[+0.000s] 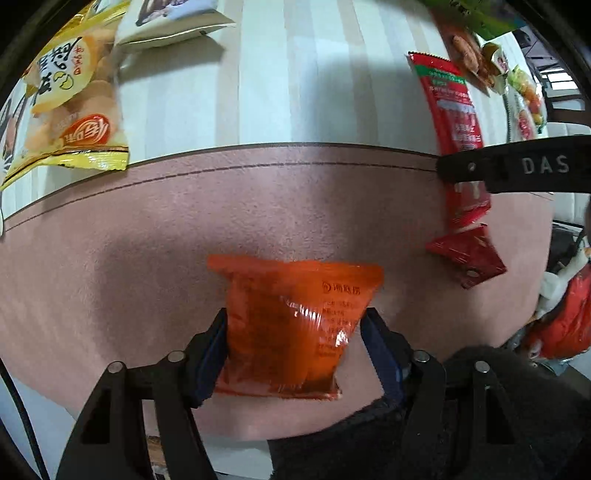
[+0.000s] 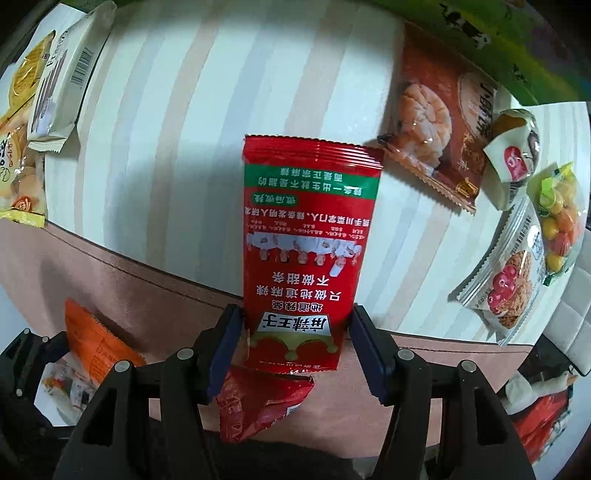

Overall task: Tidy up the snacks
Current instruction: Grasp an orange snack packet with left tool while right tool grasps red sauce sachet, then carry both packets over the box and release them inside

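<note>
My left gripper (image 1: pixel 293 325) is shut on an orange snack packet (image 1: pixel 291 325) and holds it over the pink felt mat (image 1: pixel 147 240). My right gripper (image 2: pixel 293 325) is shut on a tall red snack packet (image 2: pixel 308 240), held upright above the mat's far edge; the packet also shows in the left wrist view (image 1: pixel 454 122) under the right gripper's black finger (image 1: pixel 517 170). A smaller red packet (image 2: pixel 258 402) lies on the mat below it, seen too in the left wrist view (image 1: pixel 467 254). The orange packet shows at the lower left of the right wrist view (image 2: pixel 96 339).
The striped tablecloth (image 2: pixel 177 129) lies beyond the mat. A yellow chip bag (image 1: pixel 70 107) and a white packet (image 1: pixel 173 18) lie at far left. A brown pastry packet (image 2: pixel 439 122), a small bun packet (image 2: pixel 513 151), a cookie packet (image 2: pixel 506 288) and candies (image 2: pixel 557 221) lie at right.
</note>
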The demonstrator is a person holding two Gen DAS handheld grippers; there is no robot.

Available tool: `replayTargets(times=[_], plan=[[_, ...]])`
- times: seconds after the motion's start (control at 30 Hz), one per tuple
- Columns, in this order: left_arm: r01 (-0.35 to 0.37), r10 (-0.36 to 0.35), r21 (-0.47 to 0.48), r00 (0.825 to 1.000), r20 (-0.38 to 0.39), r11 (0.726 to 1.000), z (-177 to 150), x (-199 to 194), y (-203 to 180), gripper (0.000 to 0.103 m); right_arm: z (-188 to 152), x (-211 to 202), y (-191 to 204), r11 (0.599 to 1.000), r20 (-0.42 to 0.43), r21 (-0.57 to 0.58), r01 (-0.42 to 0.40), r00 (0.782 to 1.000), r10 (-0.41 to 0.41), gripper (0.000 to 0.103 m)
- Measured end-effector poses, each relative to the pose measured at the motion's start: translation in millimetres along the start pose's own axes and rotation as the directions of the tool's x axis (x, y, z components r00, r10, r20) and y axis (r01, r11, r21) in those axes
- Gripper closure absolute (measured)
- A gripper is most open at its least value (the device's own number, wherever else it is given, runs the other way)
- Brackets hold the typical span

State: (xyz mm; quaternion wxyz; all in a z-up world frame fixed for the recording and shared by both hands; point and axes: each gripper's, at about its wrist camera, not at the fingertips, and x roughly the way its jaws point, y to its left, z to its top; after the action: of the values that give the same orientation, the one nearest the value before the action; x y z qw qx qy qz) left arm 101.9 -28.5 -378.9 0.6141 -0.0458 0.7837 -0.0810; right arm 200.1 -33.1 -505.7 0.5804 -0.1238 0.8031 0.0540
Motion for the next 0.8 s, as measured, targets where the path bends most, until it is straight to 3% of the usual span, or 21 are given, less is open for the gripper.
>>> replayTargets(times=[0.07,0.2,0.53,0.67,0.8], plan=[[-0.006,0.006,-0.028,1.0,0.013,1.0,1.9,0.3,-0.7,0.056,-4.3,-4.6,3.6,1.0,0.024,0.019,0.007,1.0,-0.008,0.049],[0.0,0.006,-0.094,0.998,0.061,0.996,10.2,-9.1,2.9,0.057,-17.2,-12.9,0.0,0.998,0.073,0.053,-0.014,0.997,0.01,0.055],[0.032,-0.004,-0.16,0.985,0.171,0.987,48.8,-63.0,-3.0,0.057,-44.9,-25.0,-42.2,0.981,0.133,0.126,-0.146,0.983,0.129,0.059],[0.072,-0.034,-0.151,0.97,0.239,0.986,68.1,-102.3,-17.5,0.057,-61.7,-55.6,-60.4,0.964,0.189,0.138,-0.227,0.962,0.199,0.059],[0.106,-0.066,-0.111,0.945,0.321,0.988,84.2,-159.0,-38.1,0.057,-76.4,-104.2,-84.6,0.94,0.28,0.143,-0.309,0.924,0.261,0.059]])
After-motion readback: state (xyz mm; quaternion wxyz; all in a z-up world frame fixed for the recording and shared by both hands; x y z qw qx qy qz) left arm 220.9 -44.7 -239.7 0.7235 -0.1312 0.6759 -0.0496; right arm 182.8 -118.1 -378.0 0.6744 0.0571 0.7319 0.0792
